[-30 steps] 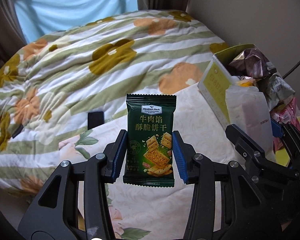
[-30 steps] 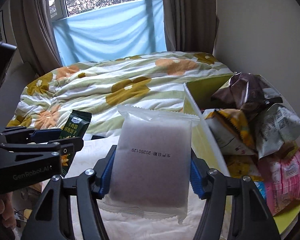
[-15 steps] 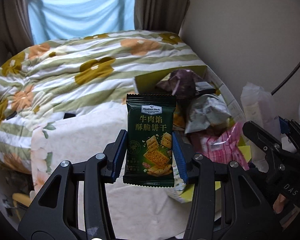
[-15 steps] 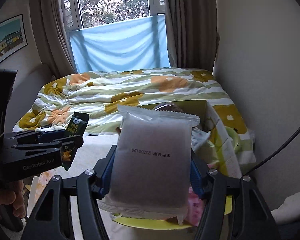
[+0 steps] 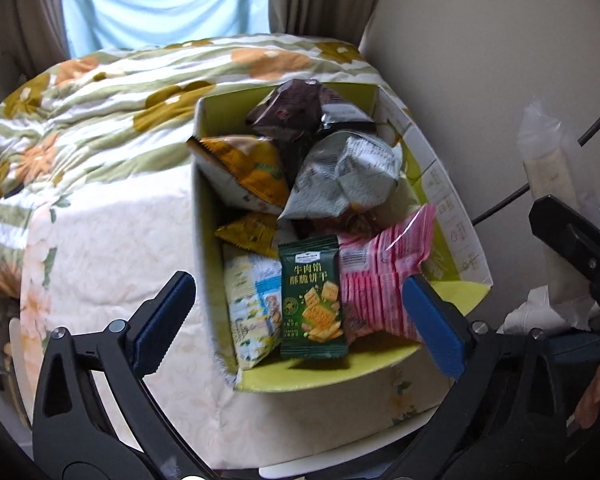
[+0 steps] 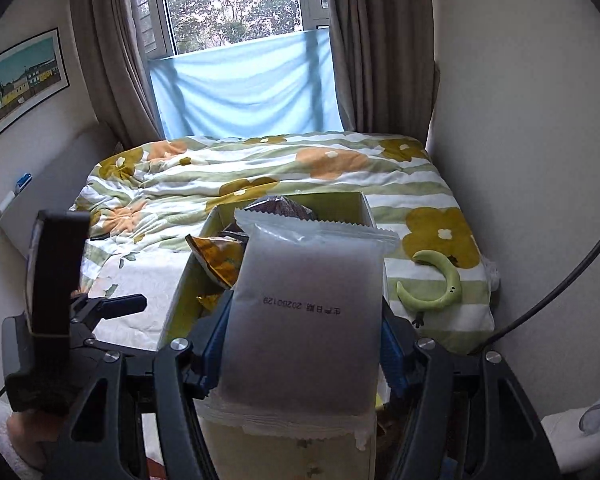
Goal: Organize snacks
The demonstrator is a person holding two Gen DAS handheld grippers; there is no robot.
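Note:
My left gripper [image 5: 300, 316] is open above the near end of a yellow-green cardboard box [image 5: 198, 216] of snacks. A dark green cracker packet [image 5: 311, 298] is free between the spread blue pads, in the box between a pale yellow packet [image 5: 252, 312] and a pink packet [image 5: 380, 280]. My right gripper [image 6: 304, 344] is shut on a frosted white packet [image 6: 304, 320] and holds it upright over the box [image 6: 180, 296]. That packet shows at the right edge of the left wrist view [image 5: 548, 168].
The box stands on a cream floral cloth [image 5: 112, 240] next to a bed with a flowered quilt [image 6: 260, 168]. Brown, orange and grey bags fill the far end of the box [image 5: 300, 152]. A green banana toy [image 6: 436, 280] lies on the quilt. A wall is at the right.
My left gripper has moved over the box and opened, letting go of the green cracker packet, which now sits in the box. My right gripper has risen, still holding the white packet.

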